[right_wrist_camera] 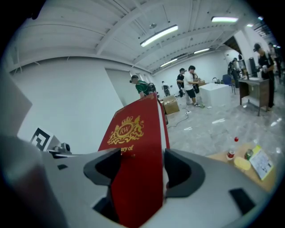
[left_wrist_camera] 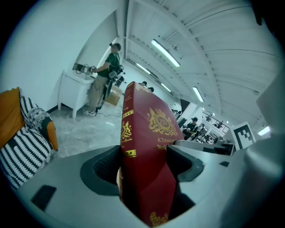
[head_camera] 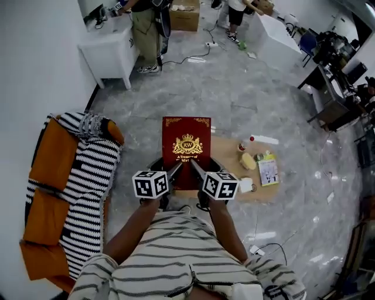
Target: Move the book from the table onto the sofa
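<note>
Book (head_camera: 186, 145), dark red with a gold crest on its cover, is held by both tongs at its near edge over the left end of the counter (head_camera: 229, 153). The cover is turned upward and the far edge reaches past the counter's far edge in the head view.

The left tongs (head_camera: 175, 169) are seen in the left gripper view (left_wrist_camera: 144, 164) pinching the book near its spine corner, the pads set wide by the book's thickness and pressed against both covers. The right tongs (head_camera: 197, 168) are likewise clamped across the book's thickness at the other near corner (right_wrist_camera: 141, 170), one pad on the crested cover and one on the back.

On the right half of the counter a red-capped bottle (head_camera: 243, 145), a yellow object (head_camera: 249, 161), a green-edged booklet (head_camera: 268, 170) and a white cup (head_camera: 246, 185) are grouped, all apart from the book.

The sofa (head_camera: 79, 176), striped black and white with orange cushions, is placed to the left of the counter, with grey marbled floor (head_camera: 137, 126) between them. A white desk (head_camera: 110, 54) with a person (head_camera: 145, 29) beside it is seen at the far left, and a cardboard box (head_camera: 184, 16) lies further back.
</note>
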`<state>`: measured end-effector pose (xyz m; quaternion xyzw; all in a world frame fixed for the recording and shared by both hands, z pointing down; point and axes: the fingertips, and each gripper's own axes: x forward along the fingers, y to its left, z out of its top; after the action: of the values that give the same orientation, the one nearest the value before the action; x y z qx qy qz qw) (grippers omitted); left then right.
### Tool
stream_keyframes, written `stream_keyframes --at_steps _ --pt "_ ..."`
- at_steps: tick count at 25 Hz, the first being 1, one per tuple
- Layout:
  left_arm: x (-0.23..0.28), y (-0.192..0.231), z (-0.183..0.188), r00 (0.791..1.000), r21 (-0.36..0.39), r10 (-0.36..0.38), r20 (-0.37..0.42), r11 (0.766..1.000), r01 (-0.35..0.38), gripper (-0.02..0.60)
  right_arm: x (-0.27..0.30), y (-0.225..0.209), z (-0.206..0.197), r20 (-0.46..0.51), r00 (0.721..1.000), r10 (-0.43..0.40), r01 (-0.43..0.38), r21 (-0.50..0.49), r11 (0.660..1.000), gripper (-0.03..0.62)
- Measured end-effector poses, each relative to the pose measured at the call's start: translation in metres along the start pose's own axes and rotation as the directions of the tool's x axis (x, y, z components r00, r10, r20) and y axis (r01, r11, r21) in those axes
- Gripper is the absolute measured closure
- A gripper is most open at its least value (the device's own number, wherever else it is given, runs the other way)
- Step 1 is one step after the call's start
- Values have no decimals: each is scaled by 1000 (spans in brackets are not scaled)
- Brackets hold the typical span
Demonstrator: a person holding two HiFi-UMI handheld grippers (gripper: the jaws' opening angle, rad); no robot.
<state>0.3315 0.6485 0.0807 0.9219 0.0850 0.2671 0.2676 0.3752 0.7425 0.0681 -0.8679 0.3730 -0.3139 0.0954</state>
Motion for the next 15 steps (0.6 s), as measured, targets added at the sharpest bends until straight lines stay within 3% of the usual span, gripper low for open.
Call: stream_keyframes --at_steps 4,8,12,15 --pt "-29 32 1 994 -58 92 58 994 -89 250 25 35 -8 -57 993 99 -102 -51 994 275" --pt "-63 67 5 975 -128 188 116 977 -173 250 53 79 -14 -118 974 195 -208 -107 972 275" --pt "-110 102 7 943 -201 287 169 947 -252 250 74 134 -24 -182 942 283 -311 -155 937 275" --pt "-151 133 8 906 -265 365 214 914 -306 250 93 185 -35 -238 905 352 -400 -198 895 275"
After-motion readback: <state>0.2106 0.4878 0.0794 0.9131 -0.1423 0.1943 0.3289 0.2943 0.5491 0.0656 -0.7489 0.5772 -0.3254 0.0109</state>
